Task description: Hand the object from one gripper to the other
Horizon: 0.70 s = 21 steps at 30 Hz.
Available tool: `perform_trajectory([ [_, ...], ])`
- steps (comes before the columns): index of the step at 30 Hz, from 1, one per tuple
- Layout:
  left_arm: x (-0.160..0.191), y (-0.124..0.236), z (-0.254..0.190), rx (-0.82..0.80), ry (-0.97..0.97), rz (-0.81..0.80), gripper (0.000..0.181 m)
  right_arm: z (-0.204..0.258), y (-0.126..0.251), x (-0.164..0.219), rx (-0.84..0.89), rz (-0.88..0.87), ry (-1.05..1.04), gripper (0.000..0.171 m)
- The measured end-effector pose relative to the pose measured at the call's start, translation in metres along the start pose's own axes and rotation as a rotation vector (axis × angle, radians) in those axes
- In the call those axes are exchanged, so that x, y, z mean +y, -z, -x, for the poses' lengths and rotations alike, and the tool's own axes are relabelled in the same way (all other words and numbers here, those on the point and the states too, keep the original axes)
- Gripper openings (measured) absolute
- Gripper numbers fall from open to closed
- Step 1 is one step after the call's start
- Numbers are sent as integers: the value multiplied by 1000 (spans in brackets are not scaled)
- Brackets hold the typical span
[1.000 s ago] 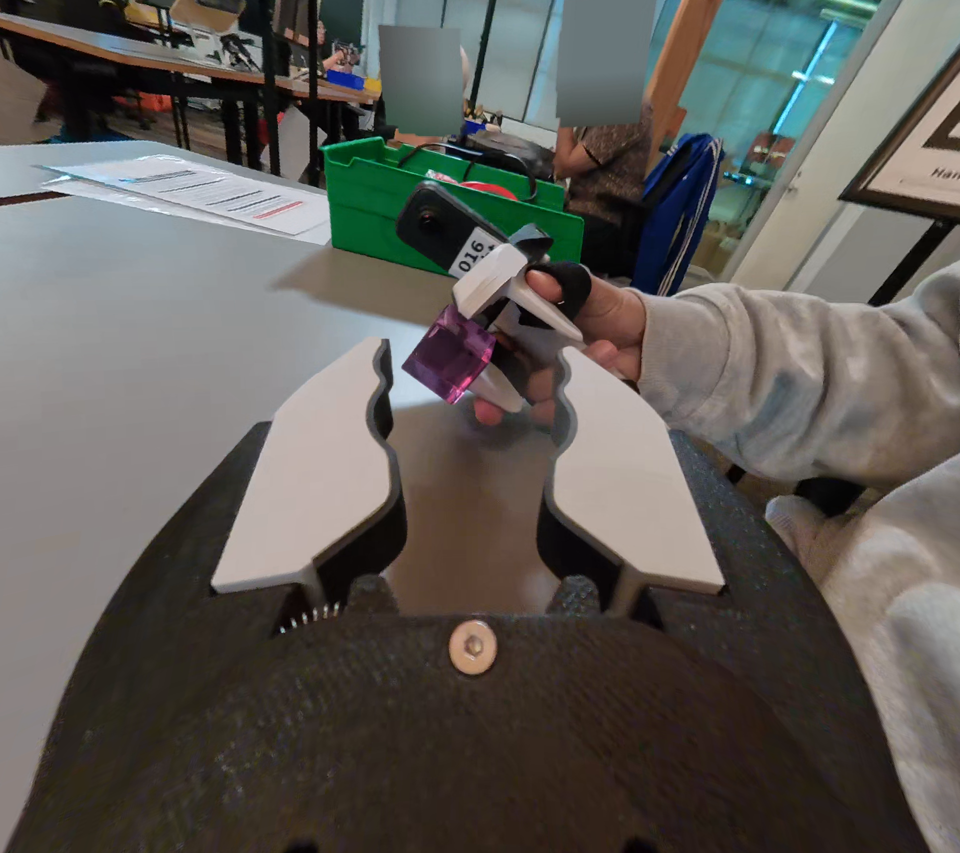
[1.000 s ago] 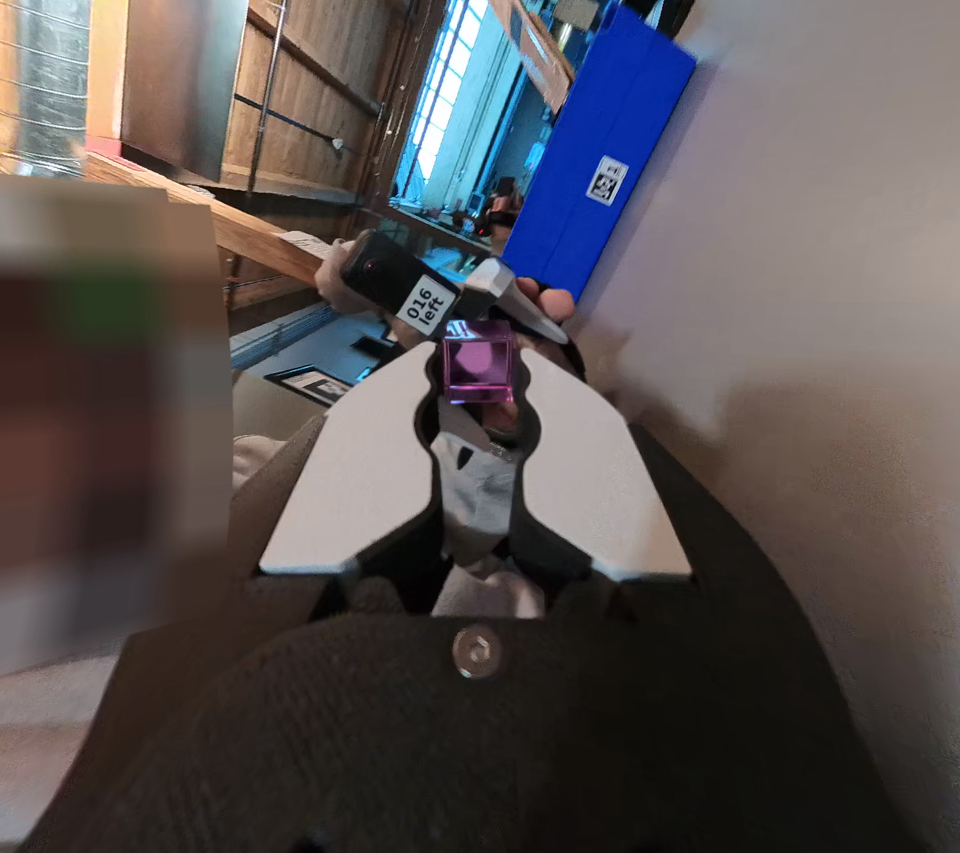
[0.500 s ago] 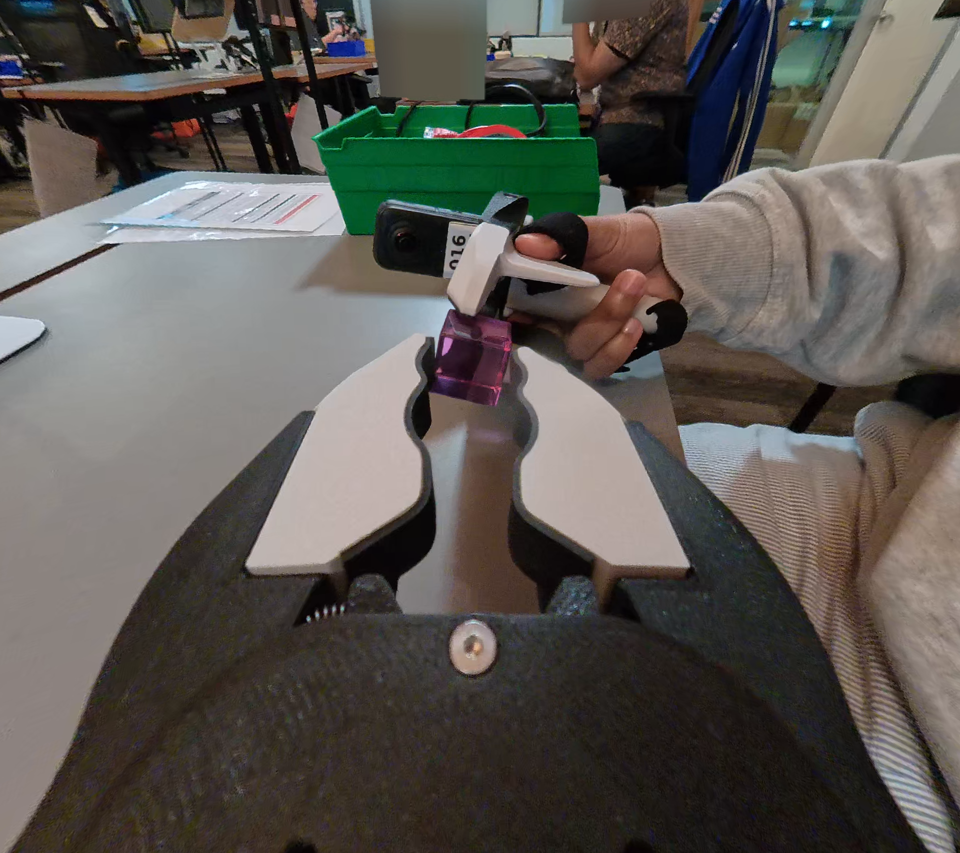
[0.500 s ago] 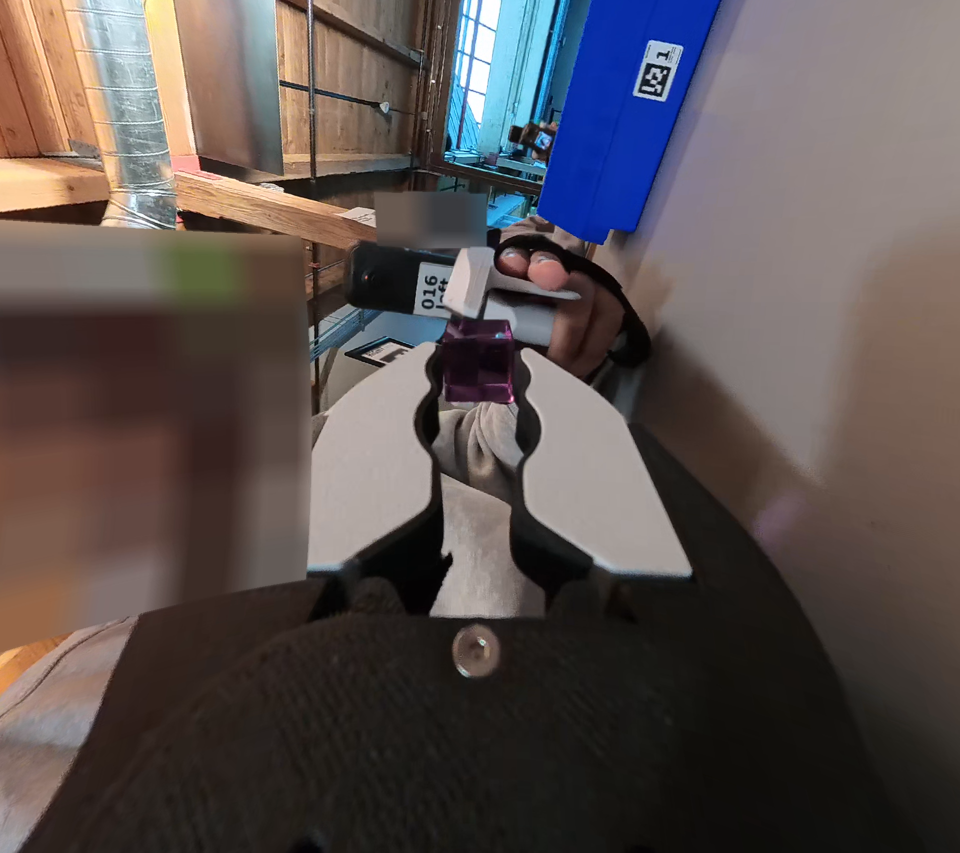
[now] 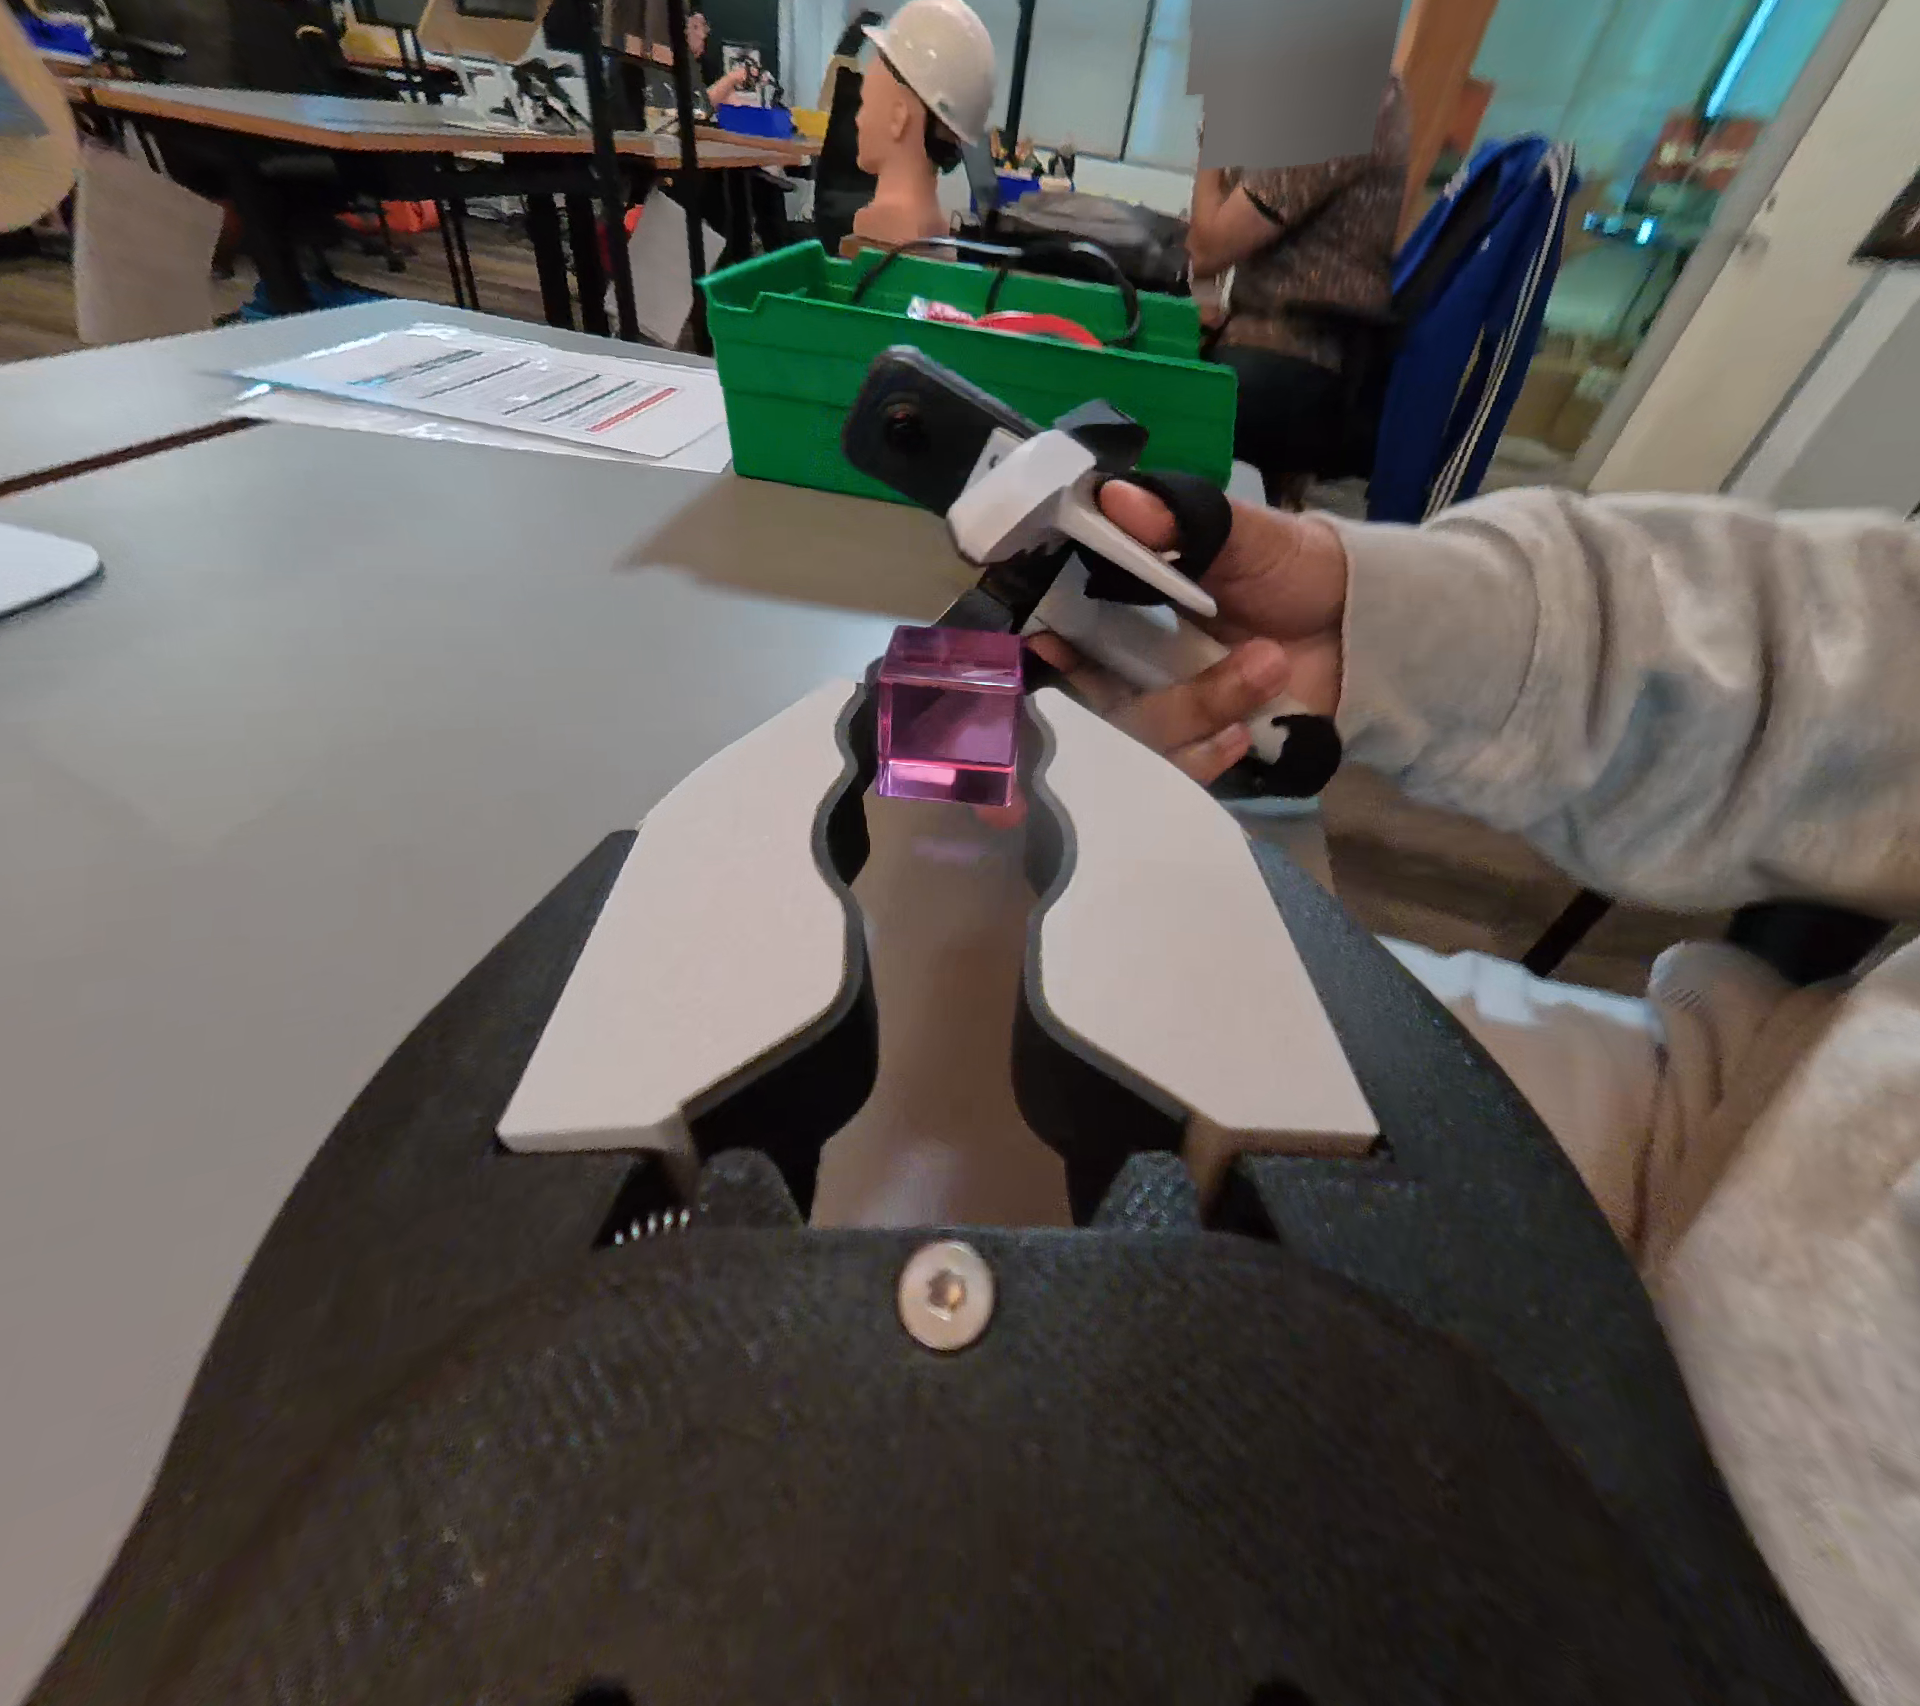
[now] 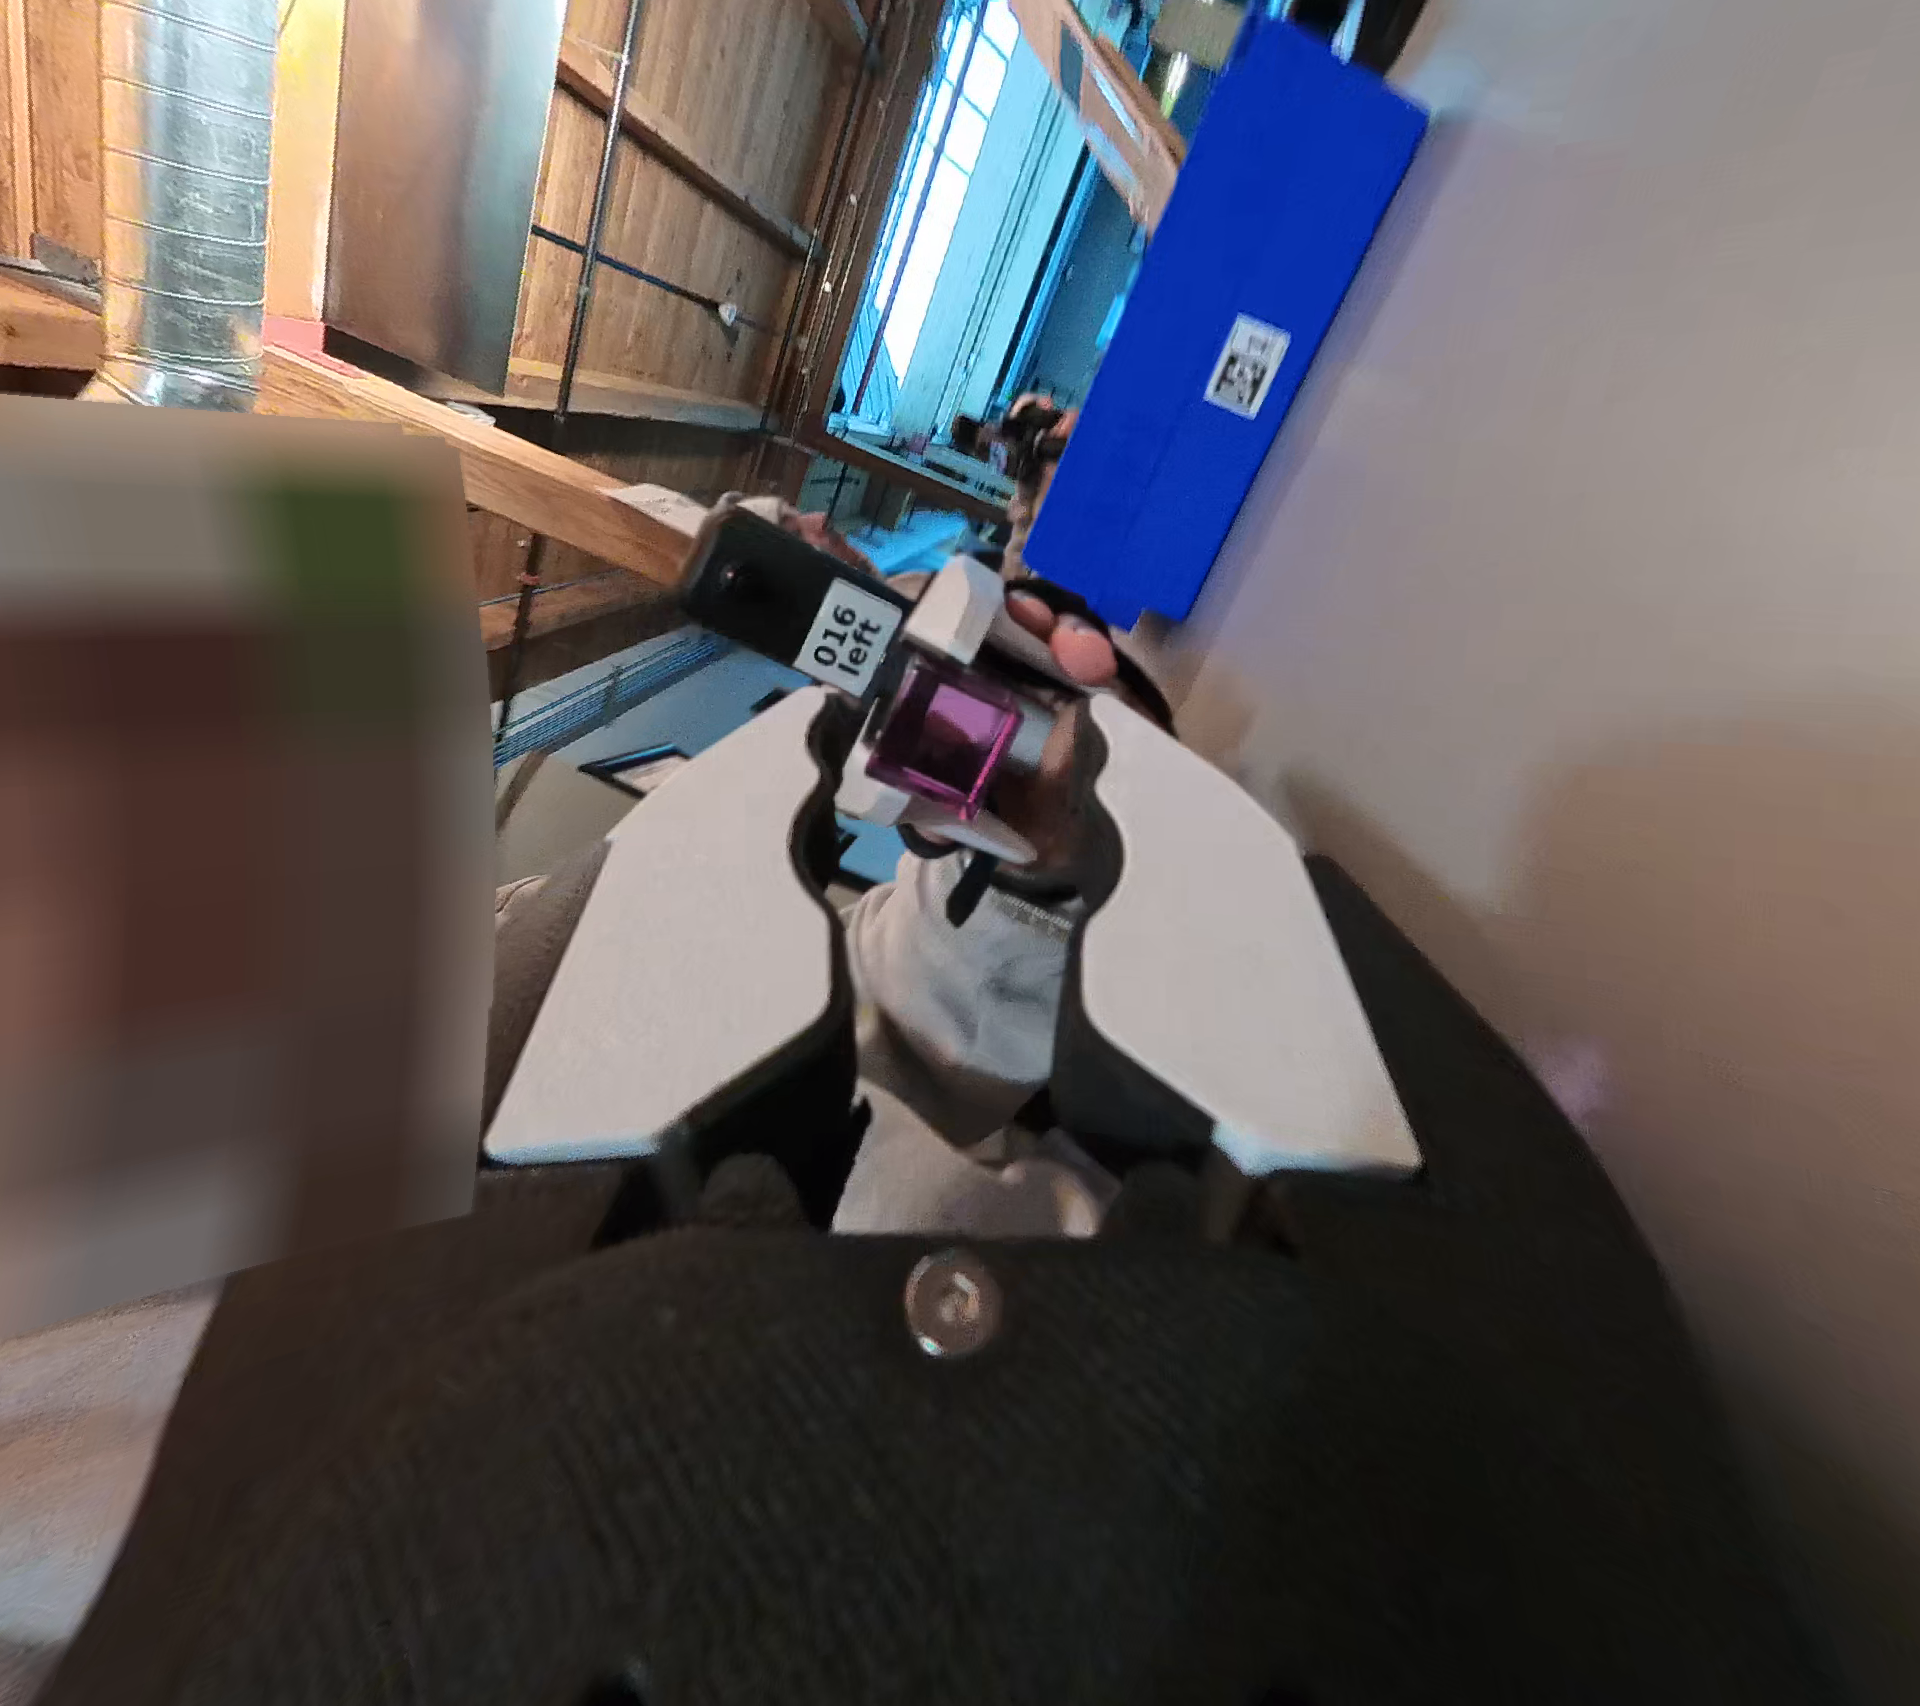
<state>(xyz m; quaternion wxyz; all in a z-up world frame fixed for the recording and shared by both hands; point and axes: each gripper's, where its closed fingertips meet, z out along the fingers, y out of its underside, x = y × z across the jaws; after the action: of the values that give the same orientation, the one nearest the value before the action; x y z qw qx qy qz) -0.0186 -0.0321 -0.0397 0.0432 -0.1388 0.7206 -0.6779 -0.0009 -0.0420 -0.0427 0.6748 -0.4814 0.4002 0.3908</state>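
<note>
A clear purple cube point(image 5: 948, 716) sits between the fingertips of my left gripper point(image 5: 945, 706), which is shut on it above the grey table point(image 5: 312, 669). My right gripper point(image 6: 961, 721) is open, with its jaws spread wider than the cube and not touching it. In the right wrist view the cube point(image 6: 940, 737) is held by the left gripper point(image 6: 935, 690), just beyond my right fingertips. In the left wrist view the right gripper point(image 5: 1013, 617), held in a hand, is just behind the cube and slightly apart from it.
A green bin point(image 5: 966, 399) with cables stands at the table's far edge, with papers point(image 5: 488, 389) to its left. A mannequin head in a white hard hat point(image 5: 925, 98) and a seated person are behind it. A blue box point(image 6: 1216, 347) lies on the table.
A second ago the right gripper held the cube and the left was open. The left gripper closed on the cube. The right gripper opened and drew back slightly.
</note>
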Motion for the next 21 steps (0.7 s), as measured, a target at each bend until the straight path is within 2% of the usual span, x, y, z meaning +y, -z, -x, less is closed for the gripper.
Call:
perform_trajectory([
  [1, -2, 1, 2, 8, 50, -19, 24, 2, 2, -5, 16, -22, 51, 44],
  [5, -9, 6, 9, 104, 362, -107, 24, 12, 4, -13, 103, -41, 365, 44],
  [9, -15, 13, 20, 204, 687, -221, 23, 8, -1, -3, 241, 54, 682, 40],
  [11, -14, 14, 22, 224, 750, -226, 23, 9, -4, 0, 263, 69, 761, 40],
  [15, -1, 7, 15, 253, 789, -130, 23, 19, -10, 6, 239, 71, 905, 45],
  [18, 3, 3, 7, 315, 862, -98, 24, 28, -14, 17, 210, 106, 1090, 46],
  [21, 4, 2, 0, 397, 933, -82, 23, 23, -17, 28, 202, 168, 1154, 46],
])
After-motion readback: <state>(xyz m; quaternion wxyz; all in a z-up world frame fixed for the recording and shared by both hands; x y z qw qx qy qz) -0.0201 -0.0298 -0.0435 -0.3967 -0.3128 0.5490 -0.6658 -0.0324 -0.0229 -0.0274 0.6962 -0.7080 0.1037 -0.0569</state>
